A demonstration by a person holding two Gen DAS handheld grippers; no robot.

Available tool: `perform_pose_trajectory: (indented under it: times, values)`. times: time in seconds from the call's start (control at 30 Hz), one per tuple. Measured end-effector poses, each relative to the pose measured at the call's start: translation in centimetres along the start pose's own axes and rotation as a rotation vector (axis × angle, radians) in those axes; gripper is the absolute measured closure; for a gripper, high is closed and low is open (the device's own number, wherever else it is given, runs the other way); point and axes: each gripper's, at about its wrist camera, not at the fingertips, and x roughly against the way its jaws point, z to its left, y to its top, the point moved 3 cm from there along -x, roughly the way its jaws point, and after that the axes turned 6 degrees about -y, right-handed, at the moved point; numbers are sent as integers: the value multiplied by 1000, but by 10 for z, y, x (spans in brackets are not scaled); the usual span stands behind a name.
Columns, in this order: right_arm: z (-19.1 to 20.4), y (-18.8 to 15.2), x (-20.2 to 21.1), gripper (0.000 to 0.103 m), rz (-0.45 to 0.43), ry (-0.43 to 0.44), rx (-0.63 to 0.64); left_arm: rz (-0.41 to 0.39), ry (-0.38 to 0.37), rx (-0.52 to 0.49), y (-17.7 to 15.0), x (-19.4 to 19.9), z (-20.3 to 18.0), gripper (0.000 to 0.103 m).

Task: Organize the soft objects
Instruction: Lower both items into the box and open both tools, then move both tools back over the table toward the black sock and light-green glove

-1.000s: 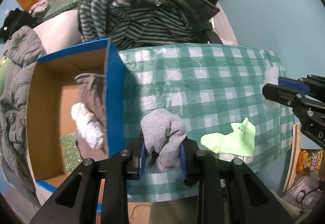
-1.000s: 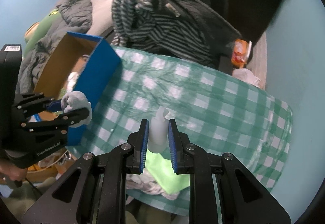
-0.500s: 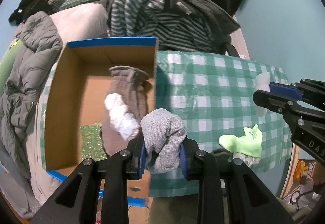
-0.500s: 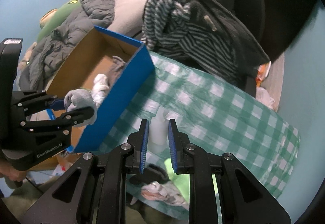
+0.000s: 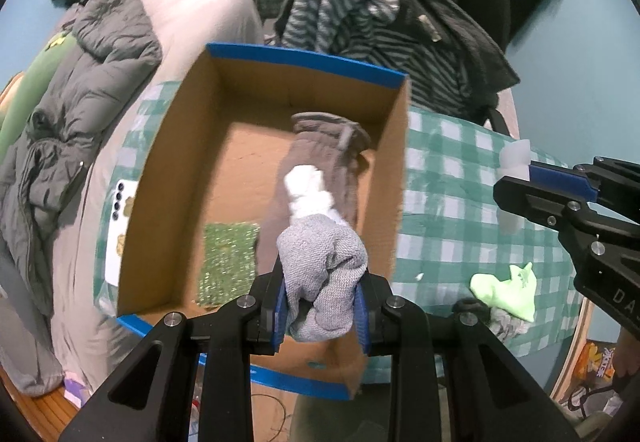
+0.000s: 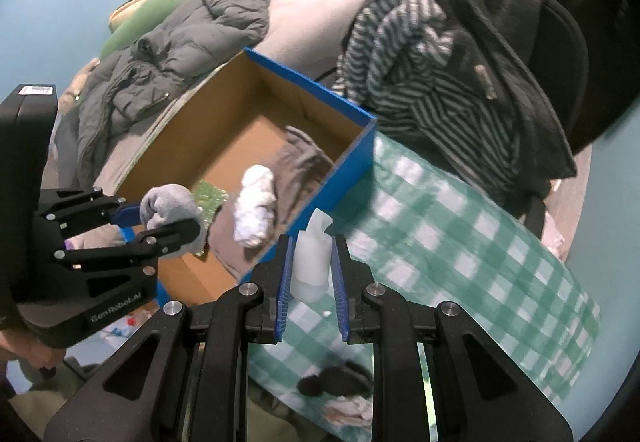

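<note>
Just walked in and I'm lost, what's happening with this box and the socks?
A person is sorting soft things with a claw in each hand. The left claw grips a grey sock over the blue-edged cardboard box, which already holds a brown sock, a white bundle and a green cloth. The right claw pinches a white piece beside the box.

Both grippers have travelled sideways from over the green-checked tablecloth (image 5: 460,177) toward the open, blue-edged cardboard box (image 5: 188,145). The left gripper (image 5: 322,308), with its bunched grey knit sock (image 5: 320,266), was a second ago beside the box's outer wall and now hangs above the box interior, near its front corner. The right gripper (image 6: 311,284), with its pale white foam piece (image 6: 312,258), earlier over mid-cloth, now sits just beside the box's blue side wall. The lime-green sock (image 5: 506,288) now lies farther from the left gripper.
</note>
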Motion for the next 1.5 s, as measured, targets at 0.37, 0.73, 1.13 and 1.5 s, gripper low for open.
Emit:
perform_pose_trajectory:
  times: [0.37, 0.73, 1.13, 1.5]
  values:
    - [49, 22, -35, 84, 53, 49, 49, 27, 19, 60, -7, -8, 45, 76]
    - [83, 33, -59, 84, 98, 64, 70, 47, 22, 88, -9, -17, 78, 74]
    - [92, 36, -65, 67, 103, 39, 27, 51, 59, 73, -7, -18, 95, 44]
    - [81, 31, -54, 42, 94, 0, -9, 56, 60, 73, -9, -14, 92, 35]
